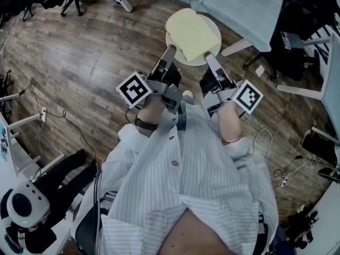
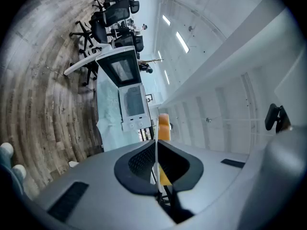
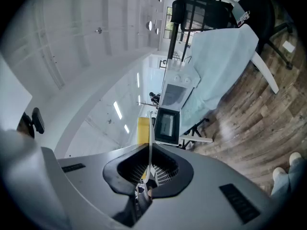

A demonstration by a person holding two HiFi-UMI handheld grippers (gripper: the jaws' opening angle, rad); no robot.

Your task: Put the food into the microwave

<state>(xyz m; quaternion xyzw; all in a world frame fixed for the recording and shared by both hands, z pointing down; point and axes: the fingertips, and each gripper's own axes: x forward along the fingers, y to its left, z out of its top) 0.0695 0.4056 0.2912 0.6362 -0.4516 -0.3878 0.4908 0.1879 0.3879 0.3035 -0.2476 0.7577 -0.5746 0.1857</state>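
Observation:
A round white plate carries a pale yellow slab of food, held out over the wooden floor. My left gripper is shut on the plate's left rim and my right gripper on its right rim. In the left gripper view the plate shows edge-on as a thin white line pinched by the left gripper, with the food beyond. The right gripper pinches the plate the same way, food behind. A white microwave stands ahead, its door open.
The microwave rests on a table under a pale blue cloth, with white legs. Office chairs stand around. Cables trail over the floor at the left, and a white and black device sits at the bottom left.

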